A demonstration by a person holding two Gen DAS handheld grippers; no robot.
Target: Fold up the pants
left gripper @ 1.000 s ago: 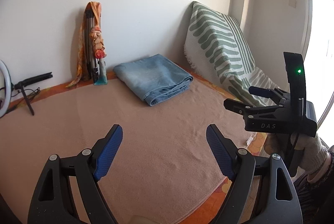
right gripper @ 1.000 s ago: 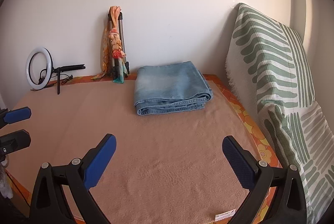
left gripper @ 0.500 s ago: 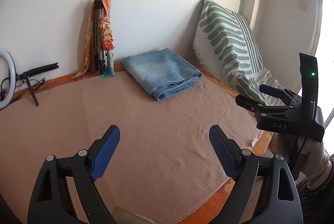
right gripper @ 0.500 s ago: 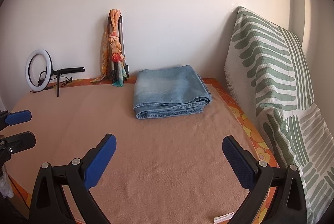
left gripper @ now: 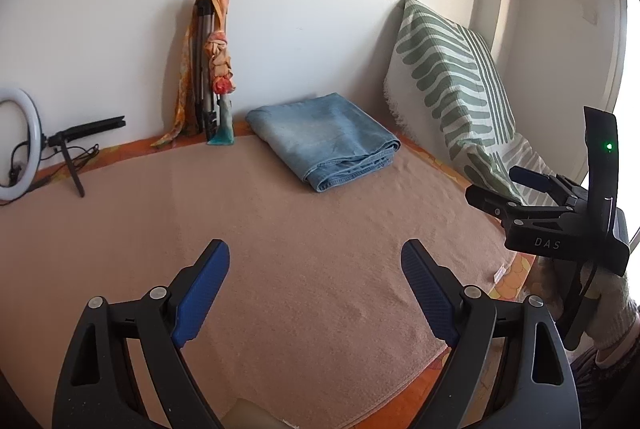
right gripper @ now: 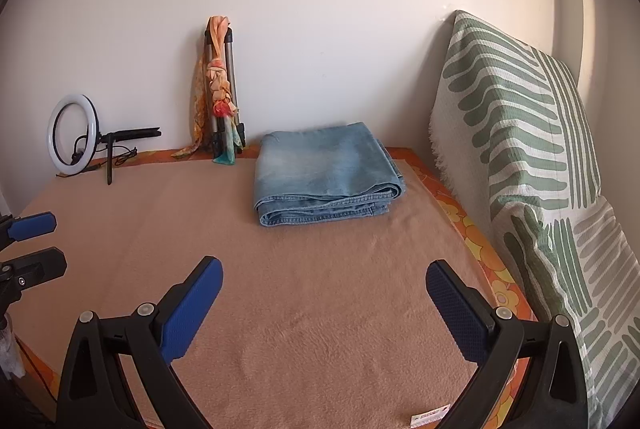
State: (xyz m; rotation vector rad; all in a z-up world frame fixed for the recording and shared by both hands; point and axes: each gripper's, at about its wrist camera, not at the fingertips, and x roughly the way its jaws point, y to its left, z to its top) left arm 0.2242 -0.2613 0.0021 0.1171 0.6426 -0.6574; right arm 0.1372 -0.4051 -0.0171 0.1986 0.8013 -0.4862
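the left hand-held gripper point(left gripper: 315, 265) hangs over the near part of a tan blanket point(left gripper: 280, 249), jaws spread wide with nothing between the blue pads point(left gripper: 200, 293). the right hand-held gripper point(right gripper: 324, 283) hovers over the same blanket, also spread wide and empty. in the left view the right tool shows at the right edge, gripped by a hand in a pale knit glove point(left gripper: 608, 303), with a green light lit on its upright part.

the folded jeans point(right gripper: 326, 175) lie on the far part of the blanket, well apart from both grippers, straight ahead of the right one and ahead and a little right of the left one. the stacked hems and layered edges face the grippers.

just left of the jeans a folded tripod wrapped in an orange scarf point(right gripper: 218, 89) leans on the white wall. farther left stands a ring light point(right gripper: 72, 135) on a small stand. to the right of the jeans a green and white striped cushion point(right gripper: 516, 133) leans up along the side. an orange flowered sheet point(right gripper: 472, 225) shows past the blanket's edge.
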